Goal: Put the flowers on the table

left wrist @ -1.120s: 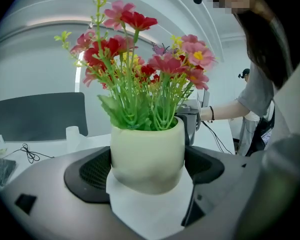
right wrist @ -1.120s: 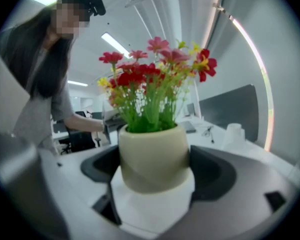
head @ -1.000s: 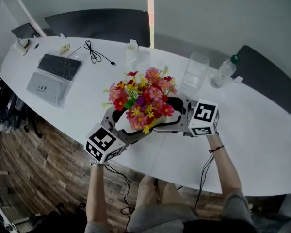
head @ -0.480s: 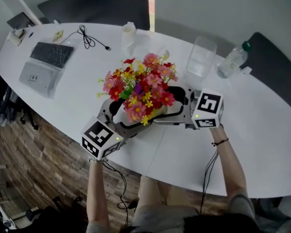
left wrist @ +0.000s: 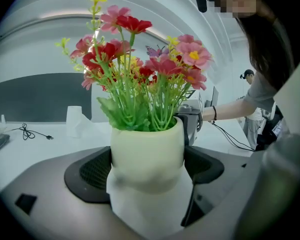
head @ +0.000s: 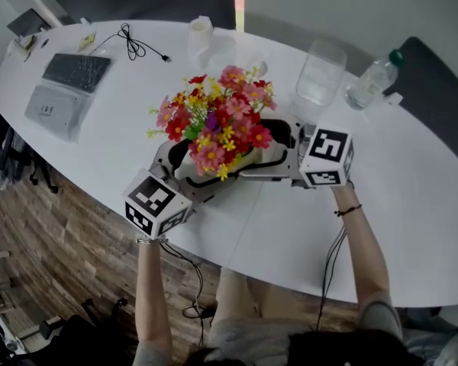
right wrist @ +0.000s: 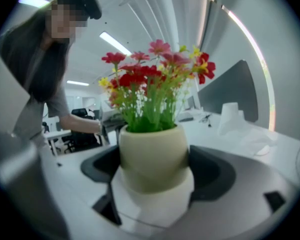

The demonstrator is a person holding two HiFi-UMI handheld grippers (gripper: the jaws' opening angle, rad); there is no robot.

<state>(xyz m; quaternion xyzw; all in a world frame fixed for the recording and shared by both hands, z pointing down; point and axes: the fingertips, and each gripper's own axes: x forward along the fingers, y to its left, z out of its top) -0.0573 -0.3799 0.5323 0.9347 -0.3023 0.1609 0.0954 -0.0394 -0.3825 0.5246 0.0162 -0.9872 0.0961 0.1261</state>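
Item: one bunch of flowers (head: pixel 217 124) with red, pink and yellow heads on green stems, set in one smooth, cream, rounded pot (left wrist: pixel 147 144). Left tongs (left wrist: pixel 147 171) and right tongs (right wrist: pixel 155 171) each clamped the pot from opposite sides. It was over the white oval tabletop (head: pixel 382 197), near the front edge; contact with it could not be told.

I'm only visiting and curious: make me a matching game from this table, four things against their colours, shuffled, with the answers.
Things:
1. flower pot
2. keyboard
3. water bottle
4. cable

Colours:
a. clear with a green cap
b. black, lying in loops
c. cream
d. dark grey

Pairs: 1-c, 2-d, 3-a, 4-b.
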